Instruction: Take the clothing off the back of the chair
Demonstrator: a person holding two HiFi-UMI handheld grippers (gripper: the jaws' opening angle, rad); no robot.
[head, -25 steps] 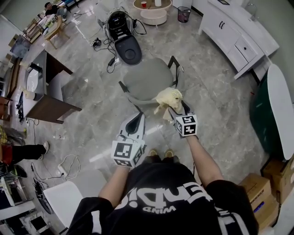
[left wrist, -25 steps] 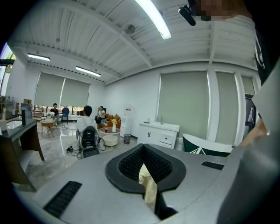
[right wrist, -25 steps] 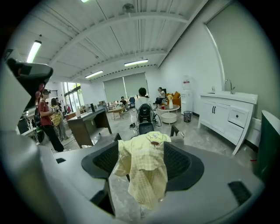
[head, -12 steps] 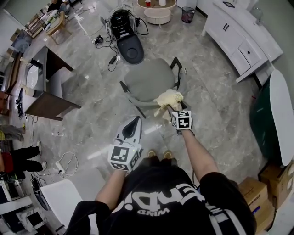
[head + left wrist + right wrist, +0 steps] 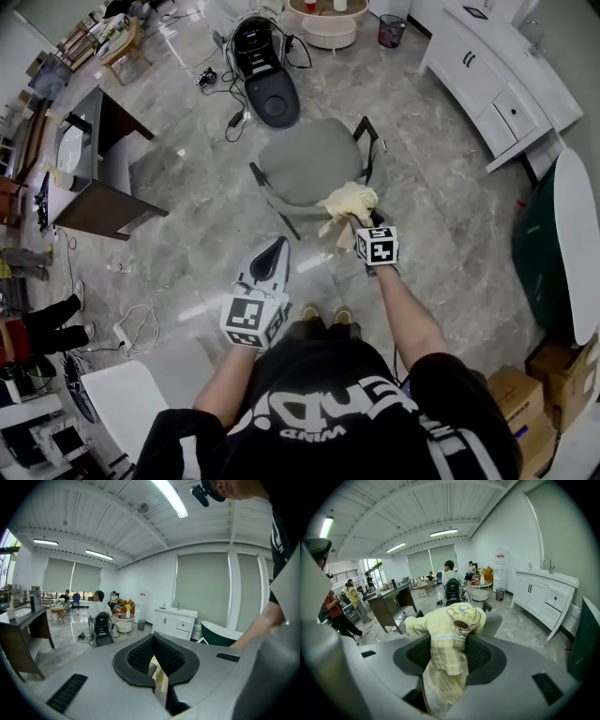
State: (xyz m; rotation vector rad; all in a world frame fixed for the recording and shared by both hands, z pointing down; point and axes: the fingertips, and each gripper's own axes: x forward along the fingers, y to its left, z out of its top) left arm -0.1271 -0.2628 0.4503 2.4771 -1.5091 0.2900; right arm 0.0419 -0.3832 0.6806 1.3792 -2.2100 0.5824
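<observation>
Fingers of left gripper (image 5: 276, 246) pressed together, nothing pinched, short of chair (image 5: 305, 159). Head view: right gripper (image 5: 356, 223) at yellow clothing (image 5: 347, 201), which is draped over the picture-right end of the chair back. Left gripper view: pads (image 5: 140, 656) meet at the tips, with a sliver of clothing visible beyond. Right gripper view: fingers (image 5: 417, 657) closing, clothing hanging between them off the chair back.

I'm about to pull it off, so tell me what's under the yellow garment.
The yellow garment drapes over the gray chair's backrest; the stretch beneath is hidden.
</observation>
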